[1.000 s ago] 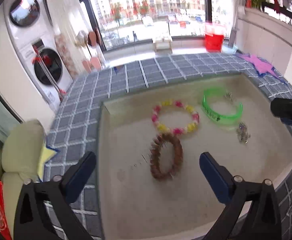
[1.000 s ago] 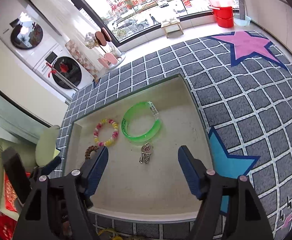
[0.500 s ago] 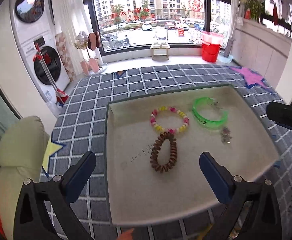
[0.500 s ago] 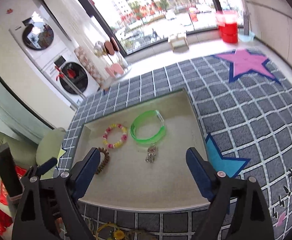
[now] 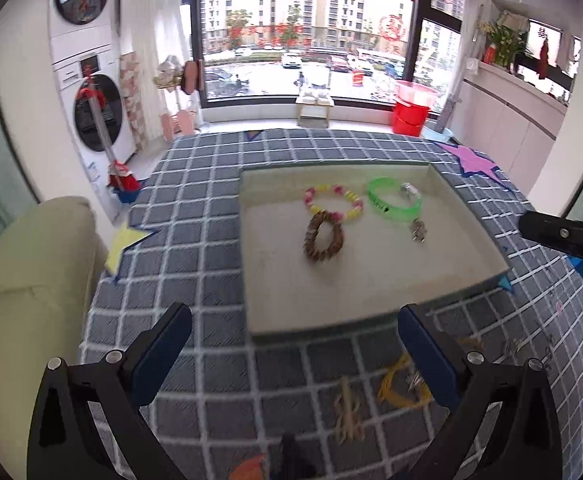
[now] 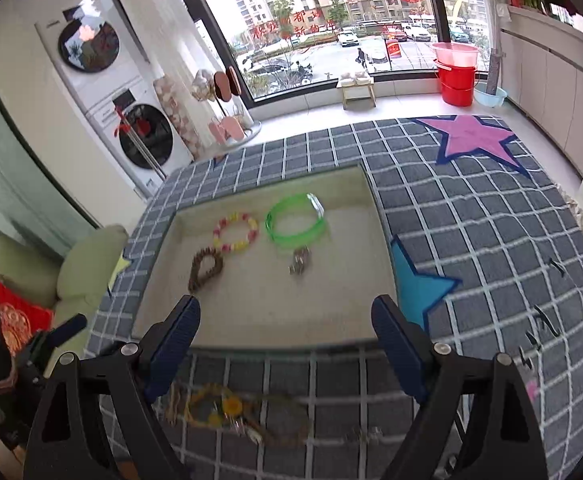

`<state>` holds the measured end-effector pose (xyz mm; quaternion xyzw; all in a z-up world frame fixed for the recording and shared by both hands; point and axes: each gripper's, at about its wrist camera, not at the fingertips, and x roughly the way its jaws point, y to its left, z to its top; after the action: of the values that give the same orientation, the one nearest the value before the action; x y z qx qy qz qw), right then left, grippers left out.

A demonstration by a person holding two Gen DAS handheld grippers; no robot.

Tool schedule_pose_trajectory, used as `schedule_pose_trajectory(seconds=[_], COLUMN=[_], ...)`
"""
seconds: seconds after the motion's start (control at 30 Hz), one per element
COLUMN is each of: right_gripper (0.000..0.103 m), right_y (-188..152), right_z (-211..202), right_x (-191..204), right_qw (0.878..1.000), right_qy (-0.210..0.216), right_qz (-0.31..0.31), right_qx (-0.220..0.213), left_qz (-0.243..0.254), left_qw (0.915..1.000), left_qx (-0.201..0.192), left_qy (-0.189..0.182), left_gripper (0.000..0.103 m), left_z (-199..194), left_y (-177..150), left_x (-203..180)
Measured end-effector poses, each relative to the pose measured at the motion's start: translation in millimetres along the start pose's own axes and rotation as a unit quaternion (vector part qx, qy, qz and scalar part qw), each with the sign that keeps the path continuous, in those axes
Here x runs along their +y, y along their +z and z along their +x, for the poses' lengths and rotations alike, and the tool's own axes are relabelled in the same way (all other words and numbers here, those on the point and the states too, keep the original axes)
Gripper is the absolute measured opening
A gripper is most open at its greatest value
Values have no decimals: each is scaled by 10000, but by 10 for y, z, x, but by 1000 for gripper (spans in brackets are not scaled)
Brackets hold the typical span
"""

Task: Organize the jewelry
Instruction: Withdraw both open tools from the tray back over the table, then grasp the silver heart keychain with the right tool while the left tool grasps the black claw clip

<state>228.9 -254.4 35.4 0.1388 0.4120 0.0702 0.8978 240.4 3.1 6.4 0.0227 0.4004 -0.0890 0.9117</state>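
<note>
Beige tray [image 5: 371, 304] already lists four pieces; yellow tangle [image 6: 215, 406] lies loose at your six o'clock, so lower your released, empty right gripper [image 6: 285, 344] squarely over one strand.

Checked rug [image 6: 471, 216], red bucket [image 6: 457, 80], stacked washers [image 6: 139, 128], green sofa [image 5: 31, 280]

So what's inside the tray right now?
The tray holds a brown bead bracelet, a pink-and-yellow bead bracelet, a green bangle and a small metal charm. Nothing hides its floor; more jewelry lies outside on the rug.
</note>
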Motion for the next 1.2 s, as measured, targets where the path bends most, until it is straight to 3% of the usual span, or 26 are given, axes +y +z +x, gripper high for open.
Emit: schedule_pose_trajectory(seconds=[0.17, 0.4, 0.63, 0.97, 1.2], right_gripper=[89, 89, 89, 89, 89], right_y=[-202, -387, -635, -1056, -1240], right_z=[-107, -212, -325, -220, -190], right_x=[-3, -22, 36, 53, -160], right_qw=[9997, 9994, 9989, 9963, 9945], right_qy=[-126, -164, -228, -317, -523], right_qz=[-69, -15, -91, -179, -92], right_qx=[176, 308, 393, 777, 905], left_qz=[-64, -188, -296, -316, -271], left_qw=[9990, 9986, 9993, 9980, 9979], left_qx=[-120, -25, 185, 541, 583], left_qy=[424, 490, 103, -65, -123], left_gripper=[103, 103, 103, 103, 103], left_z=[-168, -258, -315, -212, -187], left_y=[-219, -440, -718, -1000, -1090], left_x=[129, 319, 474, 446, 398])
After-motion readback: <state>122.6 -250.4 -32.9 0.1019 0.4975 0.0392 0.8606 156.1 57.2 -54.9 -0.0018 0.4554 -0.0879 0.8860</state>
